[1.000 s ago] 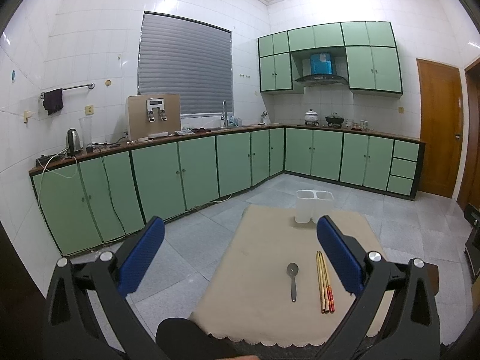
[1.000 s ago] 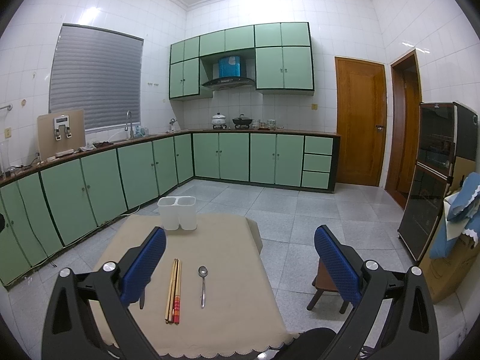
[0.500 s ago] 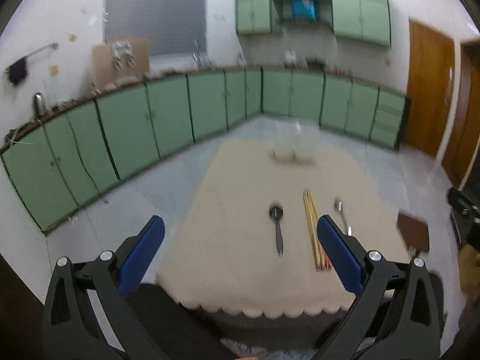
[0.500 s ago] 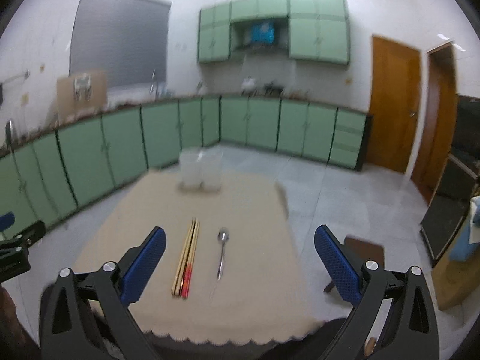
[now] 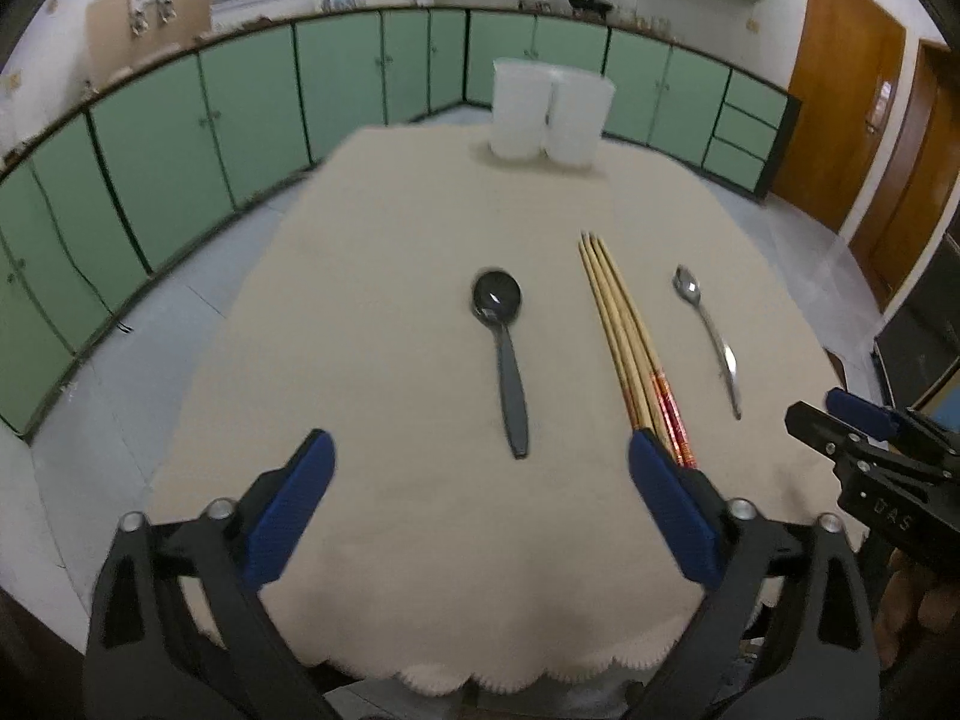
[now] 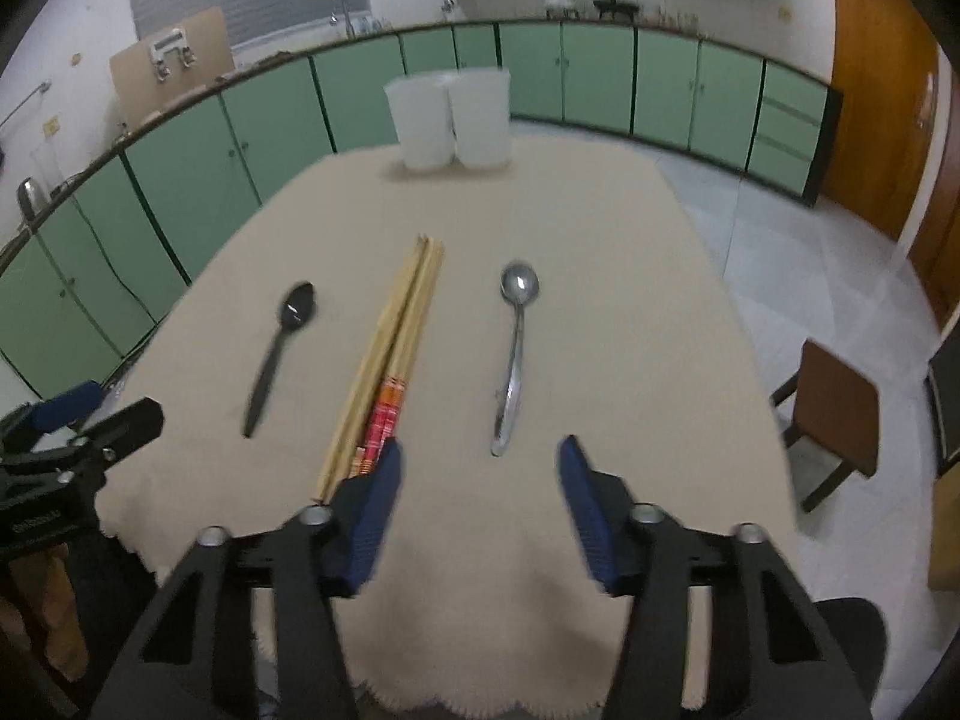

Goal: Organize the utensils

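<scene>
Nothing is sorted yet: every utensil lies flat on the beige cloth-covered table (image 5: 384, 540), and the white twin-cup plastic holder (image 5: 551, 114), far ahead of both claws at the table's far edge, shows nothing poking out of its cups from here.

Left to right now. The left gripper (image 5: 480, 483) hovers over the near edge with its jaws spread wide, having just been closing a touch, and nothing sits between its blue pads. Just ahead of it, roughly centred in its gap, lies the black plastic spoon (image 5: 507, 354), bowl pointing away. Beside its right finger runs the bundle of bamboo chopsticks with red-banded ends (image 5: 630, 348), whose near ends that finger overlaps in the left view. Beyond them, to the right, lies the slim silver metal spoon (image 5: 711, 339).

The right gripper (image 6: 477, 471) has just been closing too; its jaws stand partly open and empty, the metal spoon's handle tip just ahead of the gap. So all three picks and drops remain, by my reading.

Differences between views: the left camera catches the right claw's black frame at its right edge; the right camera alone shows a brown wooden stool (image 6: 834, 414) off the table's right side, and the left claw at its left edge.
</scene>
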A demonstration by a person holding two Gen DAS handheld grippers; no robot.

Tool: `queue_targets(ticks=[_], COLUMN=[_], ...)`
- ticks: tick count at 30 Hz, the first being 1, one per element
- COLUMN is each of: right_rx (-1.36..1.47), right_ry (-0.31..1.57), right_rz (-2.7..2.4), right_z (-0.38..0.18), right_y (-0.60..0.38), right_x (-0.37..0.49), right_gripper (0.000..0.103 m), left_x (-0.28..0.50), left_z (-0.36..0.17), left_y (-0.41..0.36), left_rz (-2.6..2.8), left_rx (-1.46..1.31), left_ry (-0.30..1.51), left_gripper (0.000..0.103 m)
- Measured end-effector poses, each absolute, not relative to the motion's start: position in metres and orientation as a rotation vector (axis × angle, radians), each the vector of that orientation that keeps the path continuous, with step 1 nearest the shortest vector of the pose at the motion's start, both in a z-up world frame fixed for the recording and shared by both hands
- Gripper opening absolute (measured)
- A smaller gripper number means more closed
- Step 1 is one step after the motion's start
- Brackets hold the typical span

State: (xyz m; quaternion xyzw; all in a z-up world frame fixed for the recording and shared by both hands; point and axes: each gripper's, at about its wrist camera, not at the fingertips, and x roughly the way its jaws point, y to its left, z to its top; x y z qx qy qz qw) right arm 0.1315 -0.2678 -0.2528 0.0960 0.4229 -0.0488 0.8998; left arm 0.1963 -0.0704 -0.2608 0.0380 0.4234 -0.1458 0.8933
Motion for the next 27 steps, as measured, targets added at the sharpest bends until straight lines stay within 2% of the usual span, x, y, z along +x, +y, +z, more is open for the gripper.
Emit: queue_targets(ticks=[2, 5, 9, 13, 15, 16, 18, 23, 27], right_rx=[0.225, 0.238, 0.246, 0.238, 0.225, 0.224, 0.217, 0.211, 0.19], right_ry=[0.904, 0.922, 0.929, 0.927, 0.92, 0.919, 0.919, 0.912, 0.885], right_rz=[-0.097, -0.095, -0.087, -0.085, -0.09, -0.089, -0.087, -0.082, -0.078], right_z=[-0.267, -0.281, -0.289, -0.295, -0.296, -0.296, -0.296, -0.289, -0.266], right_y=[-0.273, -0.279, -0.282, -0.285, -0.286, -0.287, -0.287, -0.289, -0.29], right_x=[0.141, 0.147, 0.155, 0.162, 0.164, 0.165, 0.167, 0.168, 0.17], right_gripper=[0.035, 0.032, 0.031, 0.021, 0.016, 0.012, 0.011, 0.01, 0.009], left_x=[0.208, 0.22, 0.23, 0.231, 0.229, 0.229, 0.228, 0.231, 0.234], left_z=[-0.278, -0.299, -0.314, -0.315, -0.316, -0.315, -0.313, -0.306, -0.277], left_y=[-0.079, -0.084, -0.089, -0.094, -0.095, -0.096, -0.098, -0.094, -0.094], left_rz=[-0.32, -0.341, -0.328, -0.31, -0.307, -0.312, -0.318, -0.335, -0.355], left_rx=[0.091, 0.079, 0.085, 0.123, 0.129, 0.132, 0.139, 0.084, 0.075], left_ry=[0.917, 0.973, 0.995, 0.963, 0.949, 0.943, 0.937, 0.947, 0.907], left_gripper=[0.075, 0.064, 0.063, 0.06, 0.043, 0.037, 0.014, 0.012, 0.012])
